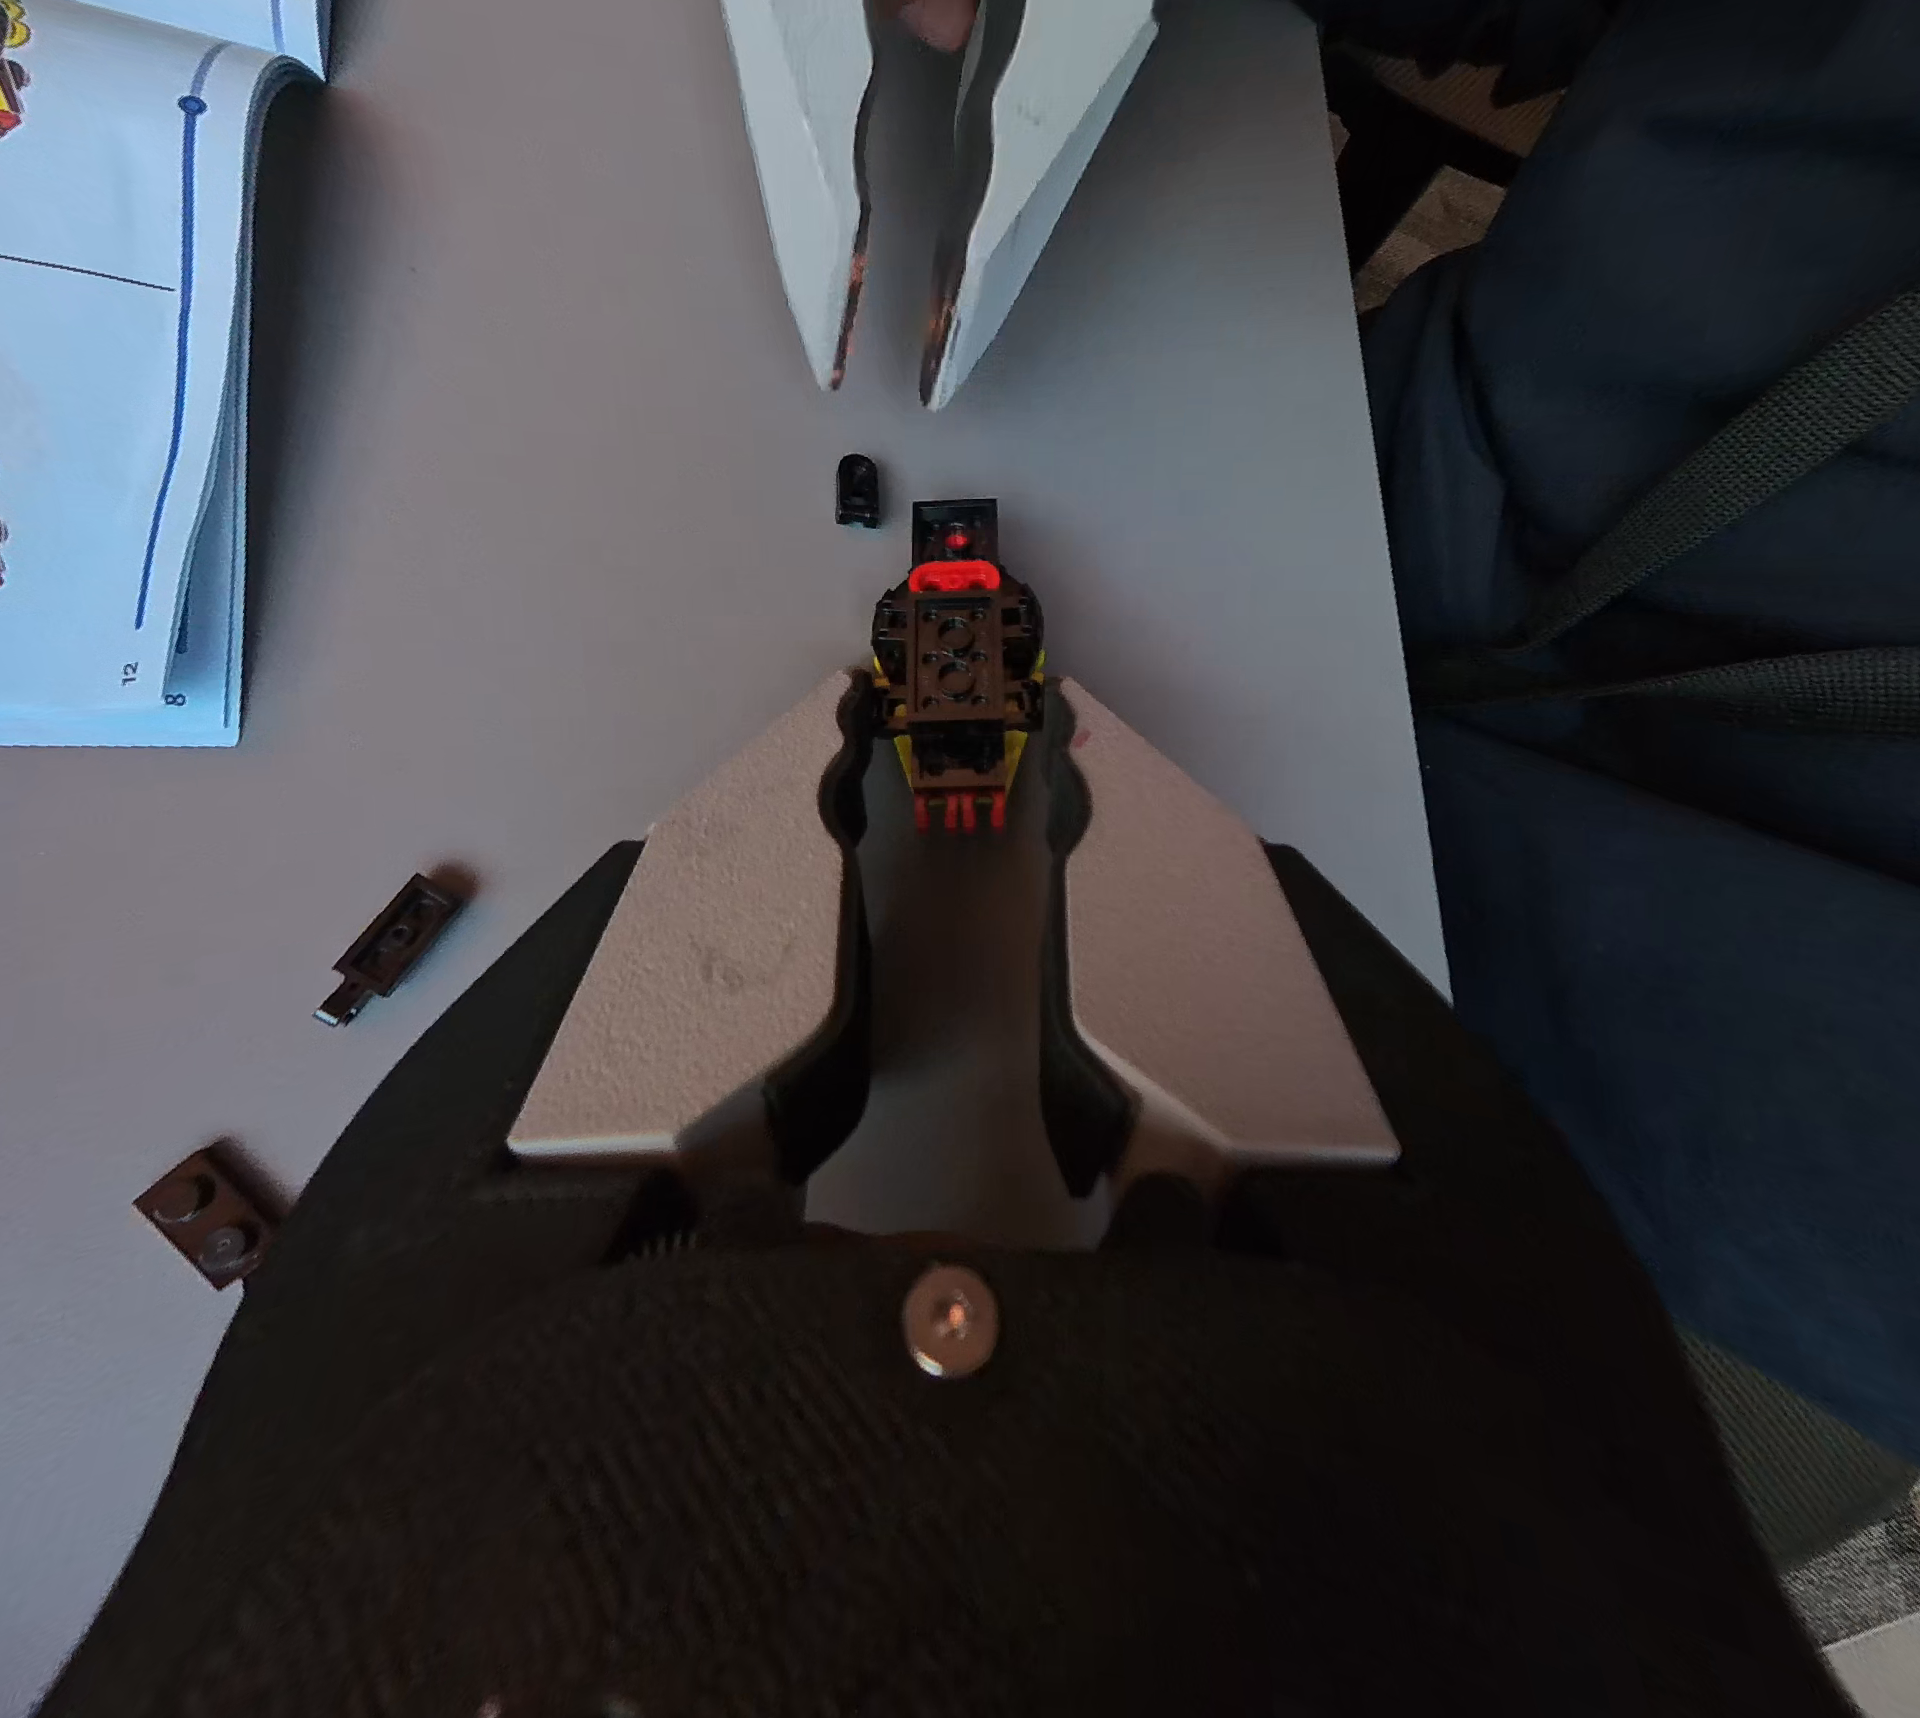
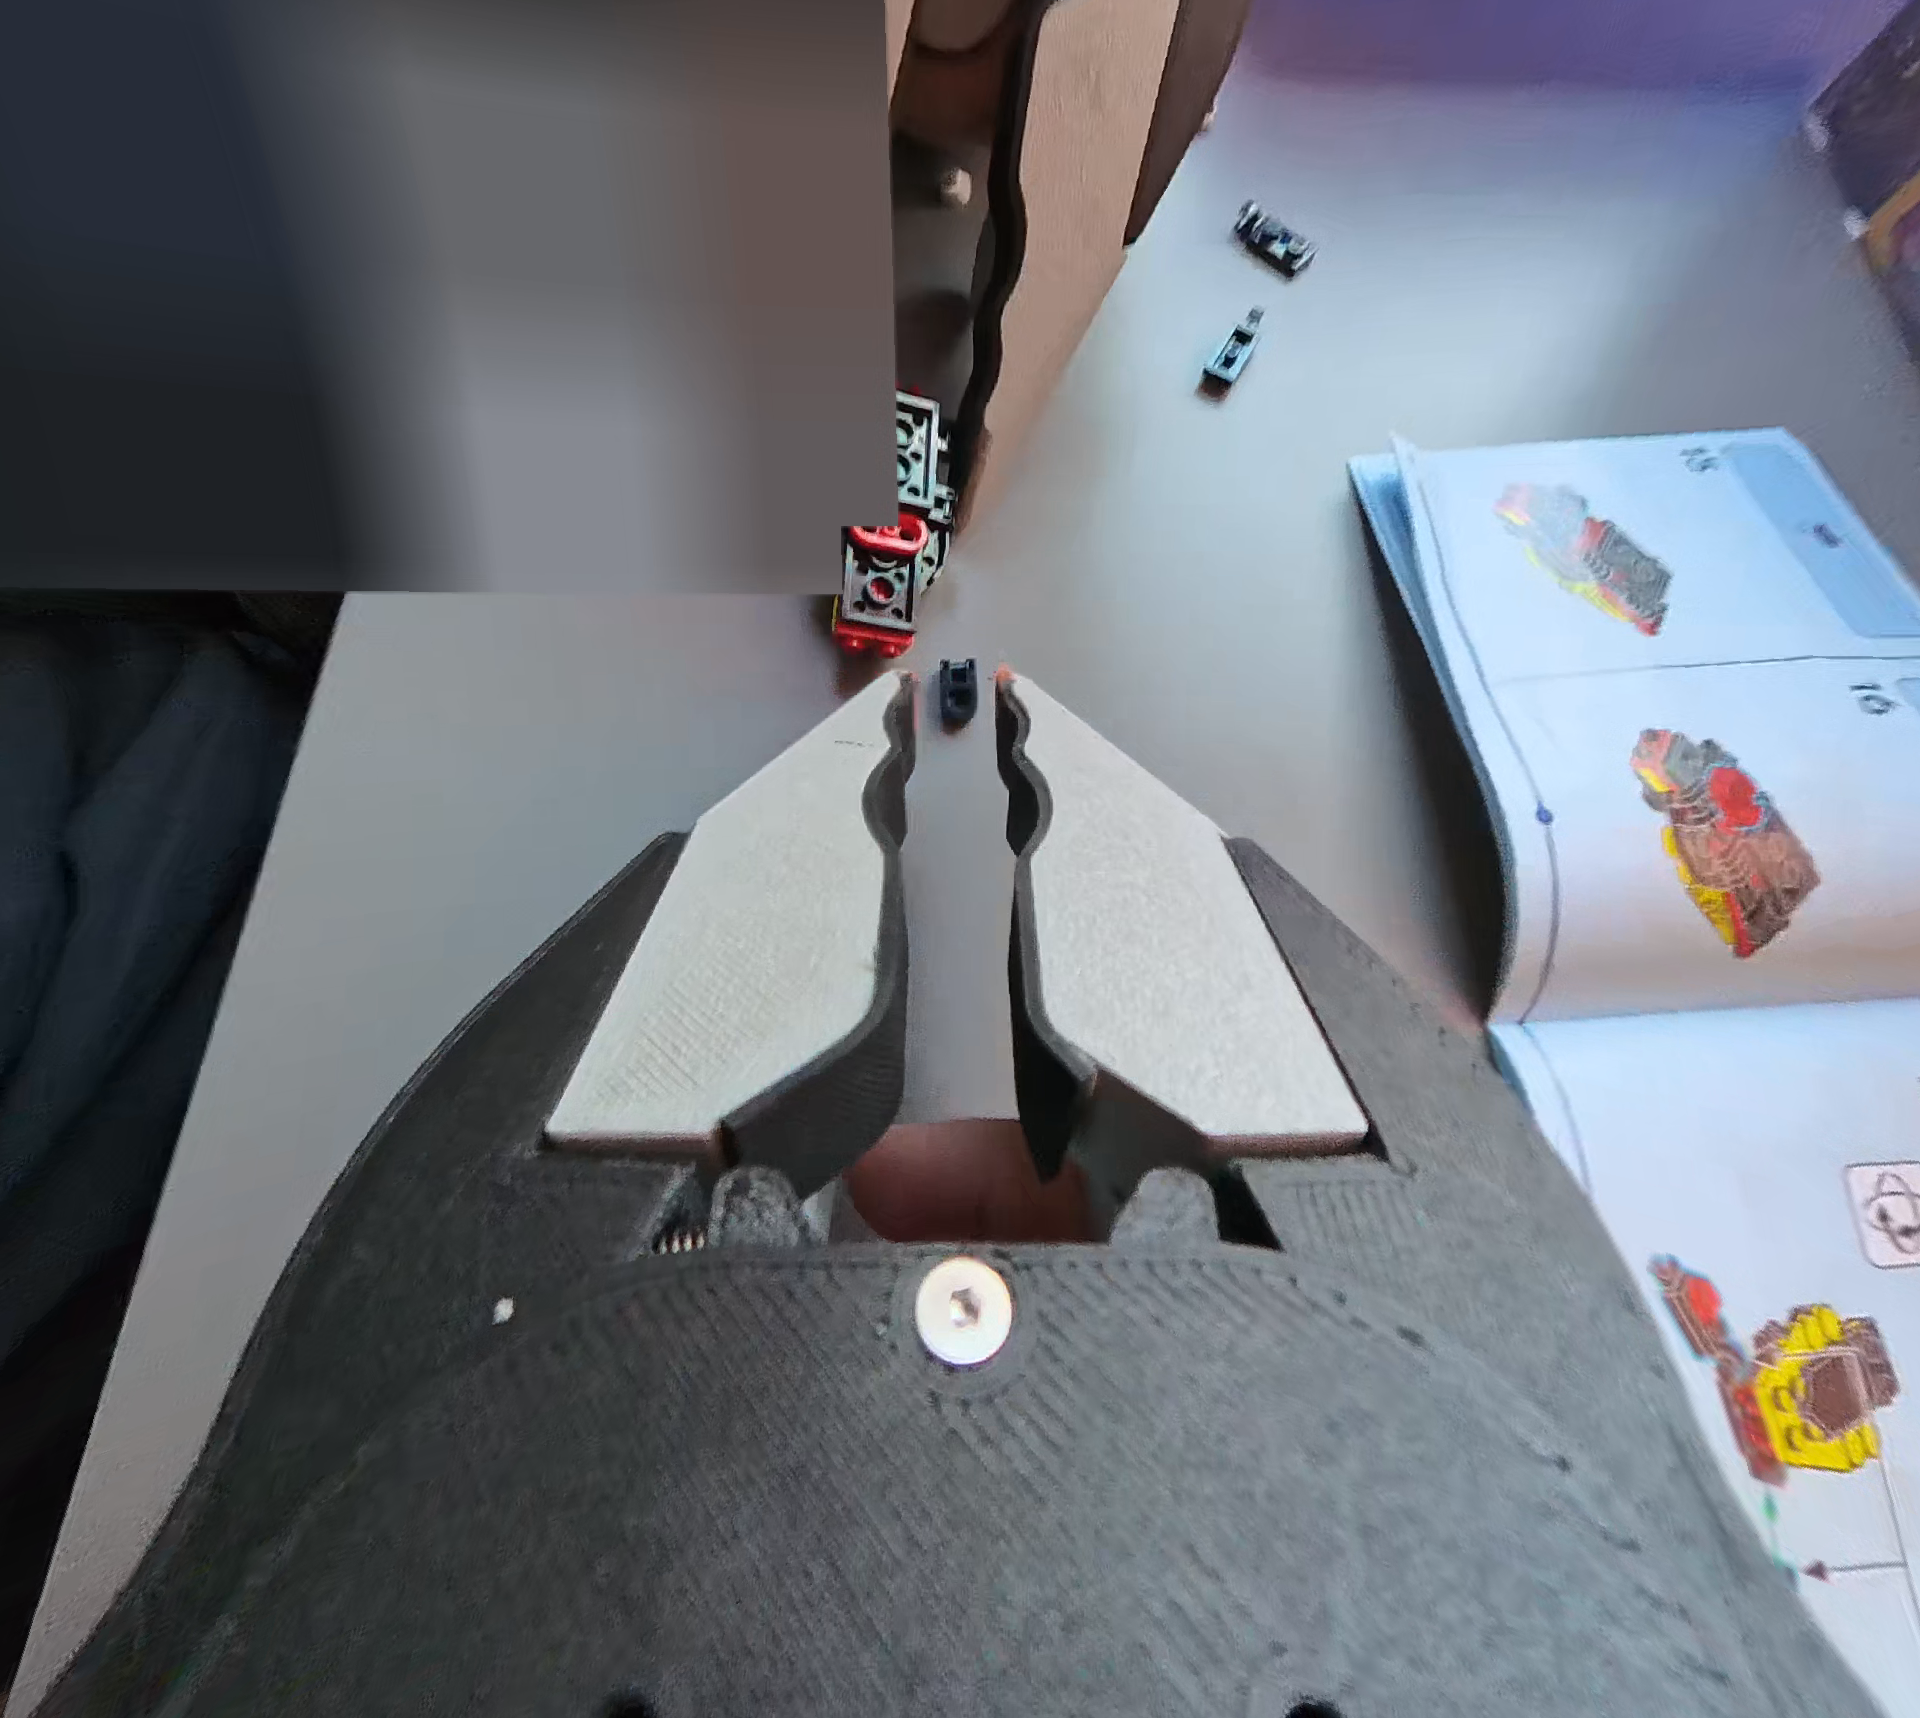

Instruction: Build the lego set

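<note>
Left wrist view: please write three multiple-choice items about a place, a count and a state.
1. The small black piece lies:
A. on the booklet
B. on the table beside the model
C. on the model

2. Loose brown pieces left of the left tool:
A. one
B. two
C. four

3. The right tool is:
A. open, empty
B. shut on the booklet
C. shut on the model

Answers: 1 B, bare table shows around it; 2 B, two such pieces lie there; 3 A, a gap shows between its tips.
</note>
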`<state>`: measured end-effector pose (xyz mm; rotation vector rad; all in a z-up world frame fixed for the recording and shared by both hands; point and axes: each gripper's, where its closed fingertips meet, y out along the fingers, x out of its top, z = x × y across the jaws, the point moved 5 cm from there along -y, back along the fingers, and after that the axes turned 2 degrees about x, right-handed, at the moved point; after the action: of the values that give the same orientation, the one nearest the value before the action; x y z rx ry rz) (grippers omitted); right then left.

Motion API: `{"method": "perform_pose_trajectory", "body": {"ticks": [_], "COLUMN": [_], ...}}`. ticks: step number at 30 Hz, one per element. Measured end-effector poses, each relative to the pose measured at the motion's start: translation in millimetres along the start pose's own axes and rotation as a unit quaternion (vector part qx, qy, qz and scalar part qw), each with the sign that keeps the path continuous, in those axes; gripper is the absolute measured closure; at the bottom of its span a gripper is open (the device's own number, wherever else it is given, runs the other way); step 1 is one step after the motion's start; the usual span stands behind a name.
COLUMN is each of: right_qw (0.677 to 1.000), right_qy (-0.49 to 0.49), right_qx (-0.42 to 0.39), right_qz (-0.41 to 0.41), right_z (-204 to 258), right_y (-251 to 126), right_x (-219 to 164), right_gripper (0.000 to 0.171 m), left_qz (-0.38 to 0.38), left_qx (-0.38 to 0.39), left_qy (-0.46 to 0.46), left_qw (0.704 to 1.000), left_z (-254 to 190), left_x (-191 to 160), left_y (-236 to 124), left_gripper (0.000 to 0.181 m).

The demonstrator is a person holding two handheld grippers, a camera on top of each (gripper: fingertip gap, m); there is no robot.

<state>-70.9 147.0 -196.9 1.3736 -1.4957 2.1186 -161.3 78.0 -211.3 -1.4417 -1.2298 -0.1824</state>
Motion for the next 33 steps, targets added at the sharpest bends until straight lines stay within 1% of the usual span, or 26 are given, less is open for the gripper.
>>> {"method": "perform_pose_trajectory", "body": {"ticks": [3,5,7,12,20,23,27,29,33], "right_qw": [1.0,0.999,0.999,0.999,0.997,0.994,0.986,0.981,0.974], "right_qy": [-0.014,-0.02,-0.027,-0.01,0.073,0.106,0.162,0.186,0.218], "right_qx": [-0.01,-0.009,-0.019,-0.024,0.009,0.003,-0.04,-0.054,-0.055], "right_qz": [0.023,0.028,0.039,0.043,-0.012,-0.005,0.009,0.019,0.03], "right_z": [0,2,1,-3,-6,-9,-16,-18,-17], "right_y": [9,13,17,17,8,8,7,8,11], "right_x": [-6,-5,-7,-8,4,7,10,11,13], "right_gripper": [0.155,0.158,0.166,0.166,0.167,0.167,0.167,0.167,0.167], "left_qz": [0.002,0.002,0.002,0.002,0.004,-0.001,0.0,0.002,-0.001], "left_qx": [-0.001,0.0,0.002,0.018,0.064,0.09,0.149,0.156,0.156], "left_qy": [0.005,0.006,0.009,0.016,0.036,0.032,0.047,0.055,0.049], "left_qw": [1.0,1.0,1.0,1.0,0.997,0.995,0.988,0.986,0.987], "left_z": [-1,-1,-1,0,3,8,15,13,12], "left_x": [-1,-1,-1,1,4,6,9,11,12], "left_y": [0,0,0,1,3,4,7,10,11], "left_gripper": [0.151,0.151,0.151,0.151,0.151,0.151,0.151,0.151,0.151]}}
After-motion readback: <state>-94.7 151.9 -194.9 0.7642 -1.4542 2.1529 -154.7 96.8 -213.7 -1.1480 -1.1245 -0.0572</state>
